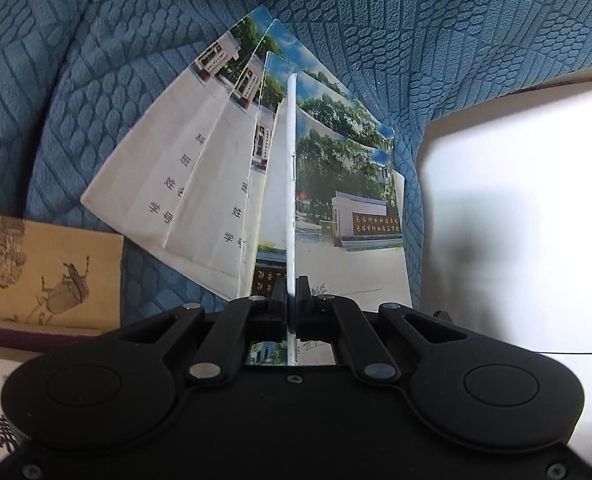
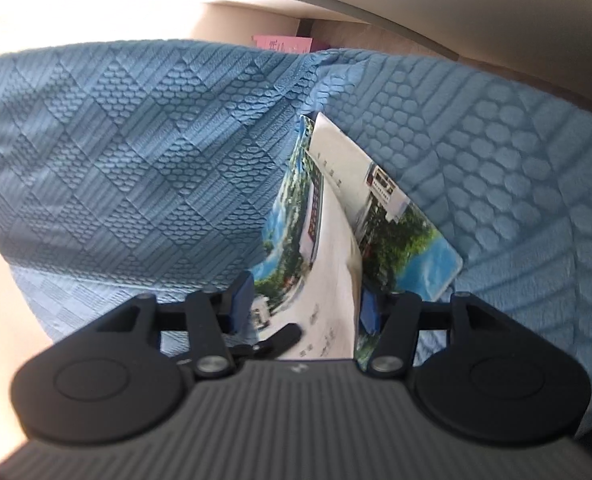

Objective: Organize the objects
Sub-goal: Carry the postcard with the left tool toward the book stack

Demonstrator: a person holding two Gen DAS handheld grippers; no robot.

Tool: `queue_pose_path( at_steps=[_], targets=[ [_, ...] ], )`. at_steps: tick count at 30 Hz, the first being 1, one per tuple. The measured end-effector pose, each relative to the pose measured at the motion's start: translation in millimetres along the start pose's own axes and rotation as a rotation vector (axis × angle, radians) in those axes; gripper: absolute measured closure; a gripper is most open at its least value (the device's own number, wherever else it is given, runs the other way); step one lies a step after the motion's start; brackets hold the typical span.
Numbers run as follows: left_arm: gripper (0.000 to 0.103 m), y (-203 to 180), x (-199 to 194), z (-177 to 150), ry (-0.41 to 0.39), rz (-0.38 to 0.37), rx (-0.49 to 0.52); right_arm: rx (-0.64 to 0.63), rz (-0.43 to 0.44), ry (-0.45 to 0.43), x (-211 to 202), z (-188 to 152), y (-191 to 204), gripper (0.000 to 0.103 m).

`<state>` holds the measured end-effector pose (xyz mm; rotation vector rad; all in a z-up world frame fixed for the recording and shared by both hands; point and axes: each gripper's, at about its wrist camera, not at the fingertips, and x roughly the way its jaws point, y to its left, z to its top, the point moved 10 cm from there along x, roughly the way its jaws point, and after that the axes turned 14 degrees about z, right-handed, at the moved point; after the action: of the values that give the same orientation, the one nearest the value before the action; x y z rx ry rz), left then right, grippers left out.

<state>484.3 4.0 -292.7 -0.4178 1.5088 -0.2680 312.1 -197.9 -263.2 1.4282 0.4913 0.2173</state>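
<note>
Your left gripper (image 1: 291, 294) is clamped tight on the bottom edge of one thin exercise booklet (image 1: 291, 184), which stands edge-on straight ahead of its fingers. Behind it several matching booklets (image 1: 199, 184) with the same school-gate photo covers are fanned out flat on the blue quilted cover (image 1: 95, 80). A tan book with beetle drawings (image 1: 51, 276) lies off to that gripper's left, and a bright white surface (image 1: 516, 200) sits to its right. Your right gripper (image 2: 308, 300) has its blue-padded jaws standing apart, with a booklet's curved cover (image 2: 336, 264) running up between them; I cannot tell whether either pad is actually touching it. The main risk is the pinch itself: a narrow grip at one edge of a limp booklet lets it flop or twist, and its free corner could catch the fanned pile and drag it further out of line. If you close the right jaws on the bowed cover, you could crease it or grab only the outer leaf. Pulling both hands apart on the same booklet might tear it. The soft cover gives no firm base for squaring a stack.
</note>
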Motion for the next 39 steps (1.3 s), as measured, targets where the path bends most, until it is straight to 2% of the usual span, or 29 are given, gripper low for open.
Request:
queue_pose_path(
  at_steps=[3, 9, 12, 17, 20, 22, 24, 30, 39],
  targets=[
    [0.101, 3.9, -0.4, 1.8, 0.001, 0.017, 0.015, -0.101, -0.037, 0.029, 6.8, 4.9, 6.7, 0.046],
    [0.101, 9.5, -3.7, 8.1, -0.006, 0.04, 0.042, -0.138, -0.008, 0.126, 27.4, 8.2, 9.9, 0.046],
    [0.101, 11.1, -4.0, 9.6, -0.007, 0.044, 0.051, -0.188, -0.039, 0.187, 41.1, 9.3, 7.6, 0.047],
    [0.101, 9.0, -1.6, 8.2, -0.026, 0.061, 0.079, -0.25, -0.063, 0.216, 55.4, 18.0, 7.8, 0.048],
    [0.101, 7.1, -3.5, 7.4, -0.038, 0.072, 0.098, -0.301, -0.092, 0.228, 61.3, 22.7, 6.6, 0.061],
    [0.101, 5.0, -2.1, 7.6, -0.047, 0.078, 0.107, -0.325, -0.126, 0.229, 63.2, 25.0, 4.0, 0.079],
    [0.101, 4.7, -2.0, 7.7, -0.051, 0.074, 0.104, -0.349, -0.164, 0.216, 61.6, 26.7, 1.1, 0.09],
    [0.101, 3.0, -6.0, 2.4, -0.068, 0.06, 0.105, -0.455, -0.202, 0.204, 55.9, 20.6, 10.3, 0.098],
    [0.101, 5.3, -27.6, -25.4, -0.096, 0.058, 0.135, -0.556, -0.242, 0.181, 35.0, -7.6, 40.9, 0.099]
  ],
)
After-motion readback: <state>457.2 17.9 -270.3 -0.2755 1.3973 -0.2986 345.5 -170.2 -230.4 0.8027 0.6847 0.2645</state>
